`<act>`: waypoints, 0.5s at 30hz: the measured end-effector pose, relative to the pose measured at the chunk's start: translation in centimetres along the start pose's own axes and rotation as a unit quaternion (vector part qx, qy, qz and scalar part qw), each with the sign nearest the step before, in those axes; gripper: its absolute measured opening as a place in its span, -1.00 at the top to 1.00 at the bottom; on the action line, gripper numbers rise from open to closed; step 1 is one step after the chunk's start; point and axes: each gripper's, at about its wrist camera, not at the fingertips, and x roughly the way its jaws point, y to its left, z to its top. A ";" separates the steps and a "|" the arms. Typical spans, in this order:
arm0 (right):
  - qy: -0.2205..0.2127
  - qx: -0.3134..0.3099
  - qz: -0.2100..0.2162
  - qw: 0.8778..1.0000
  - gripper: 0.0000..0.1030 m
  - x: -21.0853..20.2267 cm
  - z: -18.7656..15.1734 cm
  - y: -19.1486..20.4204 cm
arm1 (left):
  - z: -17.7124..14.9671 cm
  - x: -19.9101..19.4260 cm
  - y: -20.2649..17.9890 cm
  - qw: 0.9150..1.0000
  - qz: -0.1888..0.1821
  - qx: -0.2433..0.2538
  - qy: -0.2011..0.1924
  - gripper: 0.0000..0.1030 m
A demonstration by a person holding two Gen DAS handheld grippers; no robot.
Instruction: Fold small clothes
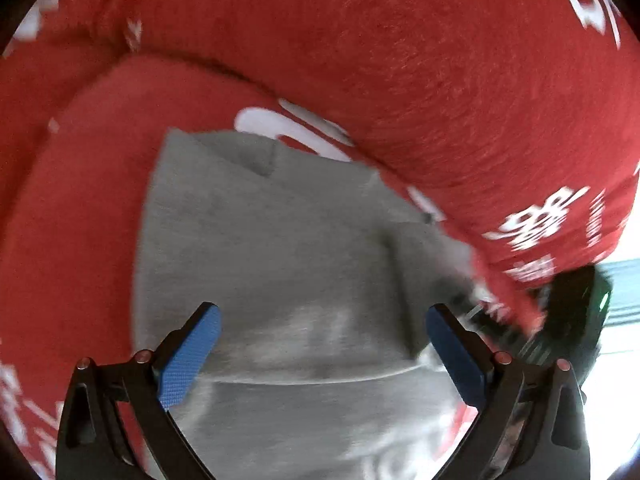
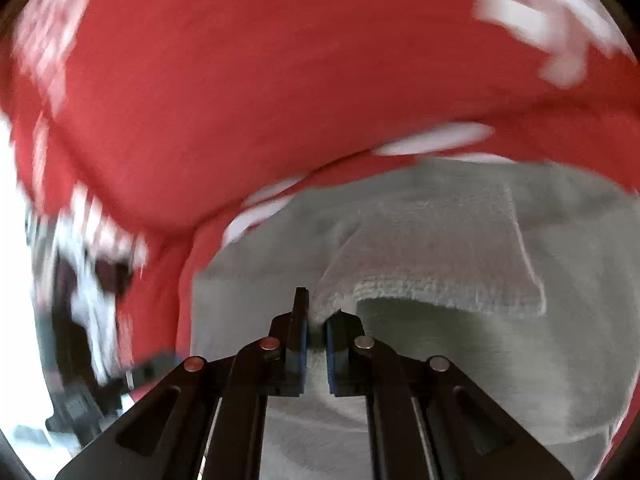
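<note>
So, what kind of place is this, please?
Probably a home, maybe a bed or sofa, though little of the room shows. A plush red blanket with white print fills both views, and a small grey garment lies on it. Bright light at the edge suggests a window, but I cannot be sure.

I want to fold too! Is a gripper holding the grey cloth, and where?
The right gripper pinches the grey cloth at a ribbed edge. The left gripper is open, empty.

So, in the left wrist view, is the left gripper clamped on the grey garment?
No, the left gripper stands open, its blue pads wide apart over the grey garment.
</note>
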 end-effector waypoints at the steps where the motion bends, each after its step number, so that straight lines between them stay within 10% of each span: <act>1: 0.018 -0.033 -0.001 0.999 0.85 1.0 -0.7 1.7 | 0.1 0.3 0.4 1.000 -0.018 -0.015 0.004 -1.00; 7: 0.098 -0.080 -0.011 0.992 0.73 3.6 -4.5 3.2 | -0.1 2.7 1.7 0.997 -0.047 -0.059 0.033 -1.00; 11: 0.104 -0.074 -0.010 0.992 0.08 2.3 -6.1 2.4 | -0.6 3.5 0.6 0.997 -0.039 -0.043 0.040 -1.00; 15: 0.101 -0.039 -0.025 0.994 0.07 -0.3 -7.3 -0.1 | -0.8 3.9 -0.2 0.998 -0.035 -0.023 0.041 -1.00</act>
